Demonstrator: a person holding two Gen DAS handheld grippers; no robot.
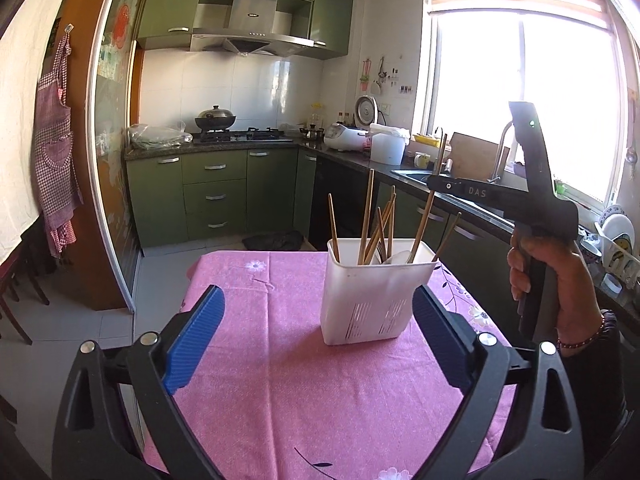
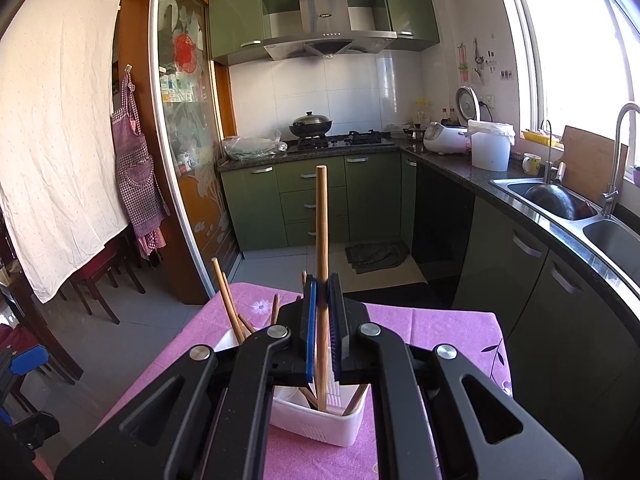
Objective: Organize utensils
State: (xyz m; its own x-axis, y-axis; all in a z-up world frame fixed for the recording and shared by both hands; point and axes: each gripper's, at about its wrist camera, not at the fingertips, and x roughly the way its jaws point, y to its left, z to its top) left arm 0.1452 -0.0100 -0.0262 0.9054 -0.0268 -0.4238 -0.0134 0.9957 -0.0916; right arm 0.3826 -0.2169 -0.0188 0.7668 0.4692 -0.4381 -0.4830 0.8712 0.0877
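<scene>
**Chopstick pinched over the holder, other gripper spread wide**

Here, in the left wrist view, the left gripper [image 1: 316, 344] fills the bottom of the frame, its two blue ribbed pads [image 1: 196, 340] spread far apart with nothing between them but cloth. Just right of centre the white plastic utensil holder with slotted sides [image 1: 372, 296] stands upright on the table under a pink floral tablecloth [image 1: 276, 392], close to the inner edge of the right-hand pad. Several brown wooden chopsticks [image 1: 366, 220] lean in it at different angles, beside a white spoon [image 1: 400, 257]. At the right edge a person's hand [image 1: 560, 280], with a beaded bracelet at the wrist, grips the black handle of the right gripper [image 1: 434, 183], which reaches in above the holder. One long wooden chopstick [image 1: 424, 220] runs from its tip down into the holder.

In the right wrist view, the right gripper [image 2: 322, 336] sits at lower centre, its blue pads pressed together on that long wooden chopstick [image 2: 321, 220], which stands almost upright; its top rises to mid-frame and its lower end drops into the white holder [image 2: 320, 426] directly below the jaws. Other chopsticks [image 2: 228, 300] lean out to the left of the gripper. The pink cloth [image 2: 432, 332] spreads around the holder.
</scene>
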